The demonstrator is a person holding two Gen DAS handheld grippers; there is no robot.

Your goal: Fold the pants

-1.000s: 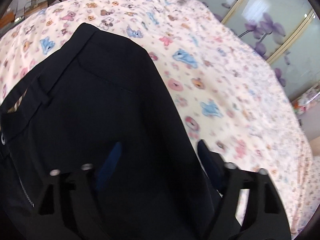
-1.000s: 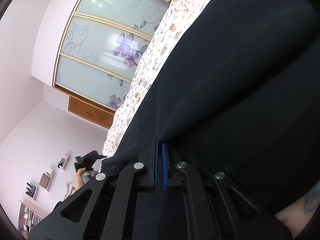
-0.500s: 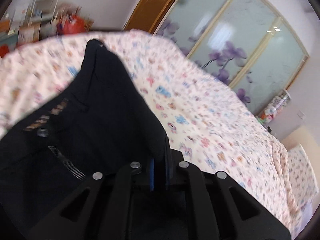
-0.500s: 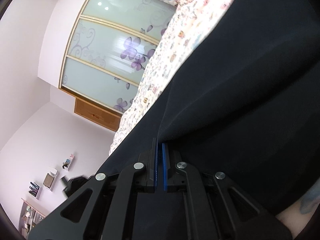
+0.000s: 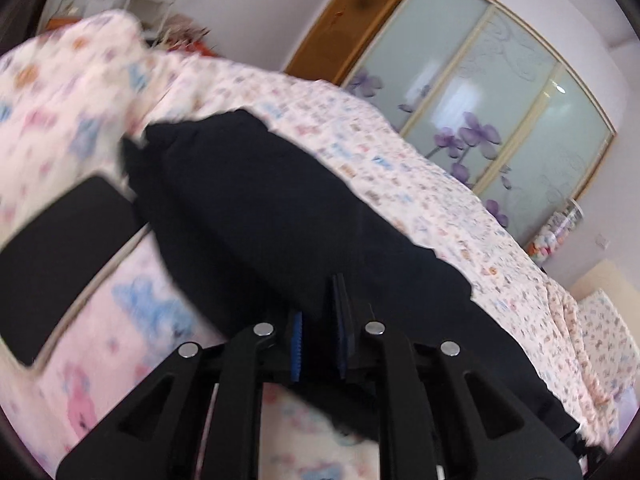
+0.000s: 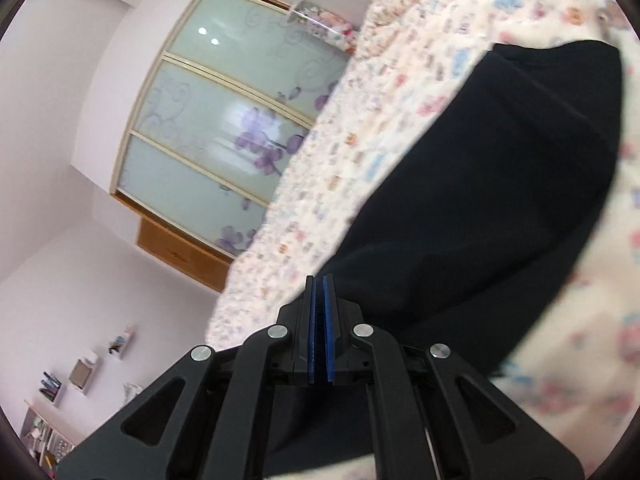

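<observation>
The bed's floral sheet (image 5: 420, 184) carries the black pants (image 5: 256, 216), which lie lengthwise across it toward the sliding wardrobe doors (image 5: 480, 120). My left gripper (image 5: 320, 320) pinches a fold of the pants between its blue pads. My right gripper (image 6: 319, 304) is clamped on their near edge.

We are in a home bedroom: a bed (image 5: 420, 184) with cartoon-print sheets, a sliding-door wardrobe (image 5: 480, 92) with purple flowers, wall shelves (image 6: 80, 376).

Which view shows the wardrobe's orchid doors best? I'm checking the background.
The left wrist view: the sliding wardrobe doors appear upright, all three panels sharp. The right wrist view shows the same doors tilted sideways, their flowers blurred.
</observation>
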